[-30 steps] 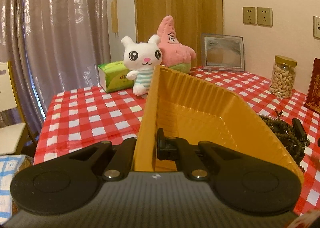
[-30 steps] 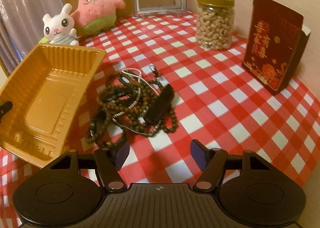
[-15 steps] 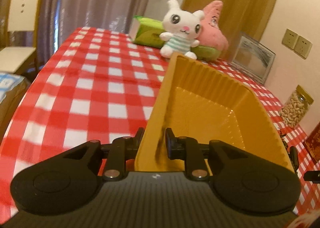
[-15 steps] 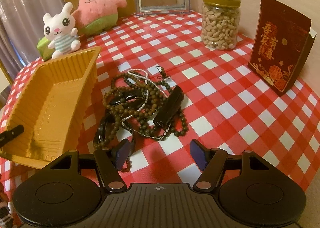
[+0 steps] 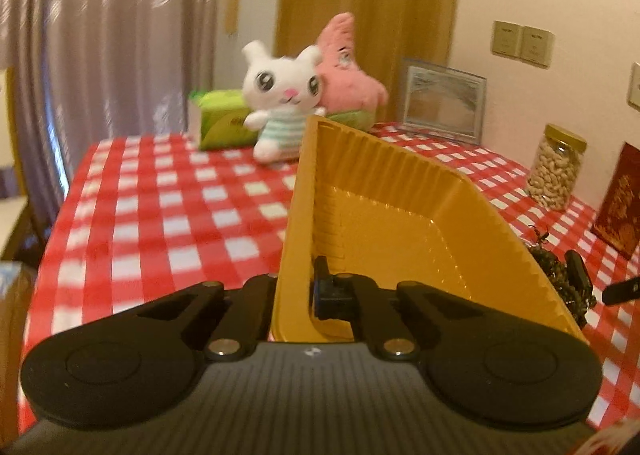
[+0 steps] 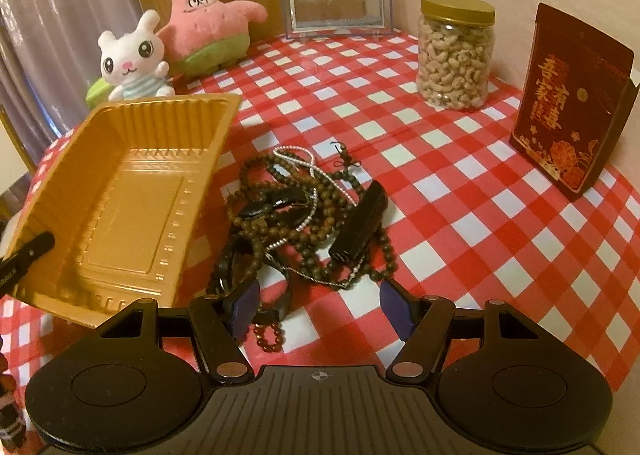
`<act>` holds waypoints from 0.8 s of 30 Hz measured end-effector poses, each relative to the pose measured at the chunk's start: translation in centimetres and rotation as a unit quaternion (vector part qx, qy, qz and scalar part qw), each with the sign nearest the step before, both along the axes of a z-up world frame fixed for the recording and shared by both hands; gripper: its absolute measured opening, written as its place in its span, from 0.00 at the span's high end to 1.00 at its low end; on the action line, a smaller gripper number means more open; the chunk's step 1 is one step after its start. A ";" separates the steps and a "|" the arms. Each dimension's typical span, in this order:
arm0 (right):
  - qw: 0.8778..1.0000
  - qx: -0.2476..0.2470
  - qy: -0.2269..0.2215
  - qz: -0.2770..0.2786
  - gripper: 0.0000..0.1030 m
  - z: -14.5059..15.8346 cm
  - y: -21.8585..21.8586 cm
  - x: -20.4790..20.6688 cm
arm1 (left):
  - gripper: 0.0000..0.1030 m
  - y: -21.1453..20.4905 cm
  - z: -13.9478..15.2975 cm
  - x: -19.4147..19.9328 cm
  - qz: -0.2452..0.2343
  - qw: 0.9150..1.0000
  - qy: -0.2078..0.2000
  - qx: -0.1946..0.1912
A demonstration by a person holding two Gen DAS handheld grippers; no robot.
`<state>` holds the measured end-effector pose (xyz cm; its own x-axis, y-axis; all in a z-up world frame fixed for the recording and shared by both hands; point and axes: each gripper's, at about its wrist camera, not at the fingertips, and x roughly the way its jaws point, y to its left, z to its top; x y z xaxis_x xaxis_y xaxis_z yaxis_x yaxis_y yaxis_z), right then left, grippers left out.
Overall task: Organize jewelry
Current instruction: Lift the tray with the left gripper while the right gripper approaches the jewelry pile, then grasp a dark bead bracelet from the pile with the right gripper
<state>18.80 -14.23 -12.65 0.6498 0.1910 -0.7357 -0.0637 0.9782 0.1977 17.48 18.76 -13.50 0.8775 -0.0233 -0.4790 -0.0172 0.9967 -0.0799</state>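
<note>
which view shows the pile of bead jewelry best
The right wrist view: the whole tangled pile of bead jewelry lies open on the checked cloth, beside the gold tray. The left wrist view shows only its edge behind the tray wall.

Jewelry pile (image 6: pixel 304 215) lies right of tray (image 6: pixel 120 191).

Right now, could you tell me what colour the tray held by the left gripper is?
Golden yellow; the tray shows best in the right wrist view.

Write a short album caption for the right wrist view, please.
Open right tool poised over a tangle of bead necklaces beside a tilted gold tray on the checked tablecloth.
</note>
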 end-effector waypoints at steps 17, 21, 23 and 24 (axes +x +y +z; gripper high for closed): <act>0.996 0.083 0.027 0.000 0.75 -1.8 1.3 2.7 | 0.97 0.6 0.8 1.0 -0.009 1.000 -0.002 0.027; 0.994 0.103 0.028 -0.009 0.94 -2.0 1.3 3.1 | 0.97 0.9 0.8 1.1 -0.012 1.000 -0.002 0.027; 0.994 0.105 0.020 -0.010 0.94 -1.5 1.3 2.9 | 0.97 0.9 0.8 1.1 -0.011 1.000 -0.001 0.027; 0.994 0.107 0.014 -0.010 0.94 -1.2 1.4 2.8 | 0.97 1.0 0.8 1.1 -0.012 1.000 -0.001 0.027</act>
<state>21.59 -12.88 -13.84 0.6351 0.3314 -0.6978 -0.0357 0.9149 0.4020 18.56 19.72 -12.70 0.8783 -0.0180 -0.4778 0.0064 0.9996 -0.0259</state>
